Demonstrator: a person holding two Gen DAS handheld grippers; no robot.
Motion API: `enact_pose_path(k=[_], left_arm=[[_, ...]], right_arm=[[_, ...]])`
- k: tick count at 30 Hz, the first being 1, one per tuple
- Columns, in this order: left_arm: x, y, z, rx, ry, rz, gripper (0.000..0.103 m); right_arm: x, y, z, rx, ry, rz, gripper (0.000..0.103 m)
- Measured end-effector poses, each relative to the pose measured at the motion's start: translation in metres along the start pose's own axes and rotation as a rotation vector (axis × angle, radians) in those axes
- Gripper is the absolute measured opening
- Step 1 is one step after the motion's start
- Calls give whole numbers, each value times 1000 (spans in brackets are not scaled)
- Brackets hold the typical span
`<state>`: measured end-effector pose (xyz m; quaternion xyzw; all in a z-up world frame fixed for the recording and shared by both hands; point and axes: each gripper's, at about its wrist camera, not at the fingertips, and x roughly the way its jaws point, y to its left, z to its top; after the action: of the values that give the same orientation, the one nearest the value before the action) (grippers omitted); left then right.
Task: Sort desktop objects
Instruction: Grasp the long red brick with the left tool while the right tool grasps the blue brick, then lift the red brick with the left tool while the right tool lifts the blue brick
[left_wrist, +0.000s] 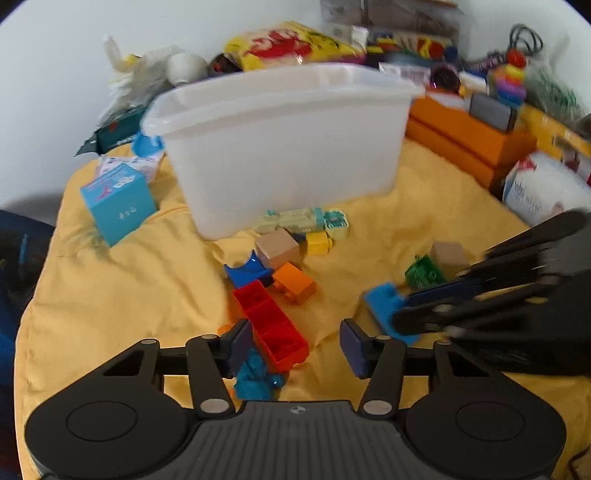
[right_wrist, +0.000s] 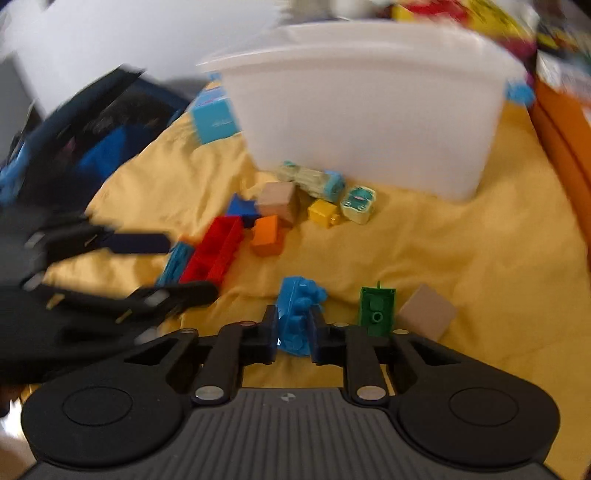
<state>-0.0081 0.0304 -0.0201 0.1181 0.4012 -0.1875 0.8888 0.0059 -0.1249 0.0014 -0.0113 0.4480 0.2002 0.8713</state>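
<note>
cloth: yellow cloth (left_wrist: 110, 280) covers the whole work surface, wrinkled
wall: plain white wall (left_wrist: 55, 74) behind it
left back: you see crumpled clear plastic wrap (left_wrist: 136, 77) with a white ball (left_wrist: 186, 66) just beside it
behind bin: yellow-red snack bag (left_wrist: 288, 46)
right side: two stacked orange boxes (left_wrist: 465, 144), grey pouch (left_wrist: 493, 110) on top
far right back: rainbow ring toy (left_wrist: 508, 79), black cable loop (left_wrist: 526, 37) near it
right edge: white printed pack (left_wrist: 543, 192), label unreadable

Home play corner: toy bricks (left_wrist: 271, 325) on yellow cloth (left_wrist: 110, 295), cluttered boxes (left_wrist: 461, 140).
</note>
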Motion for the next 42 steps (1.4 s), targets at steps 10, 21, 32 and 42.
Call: enact_pose_path(k=[10,21,32,42], left_arm=[[29,2,-2,18,110,49,34],[20,-7,-20,-246,176,-391,33],[-15,-4,-18,-151,81,-187,43],[1,-26,-10,-69,96,-121,45]], right_arm=[[-30,-16,-25,34,6,-25,18],[-31,-15,-37,-80,56,-67,22],[-40,-6,-32,-130,16,-31,34],[-30,-15,-30,-69,31,-32,52]])
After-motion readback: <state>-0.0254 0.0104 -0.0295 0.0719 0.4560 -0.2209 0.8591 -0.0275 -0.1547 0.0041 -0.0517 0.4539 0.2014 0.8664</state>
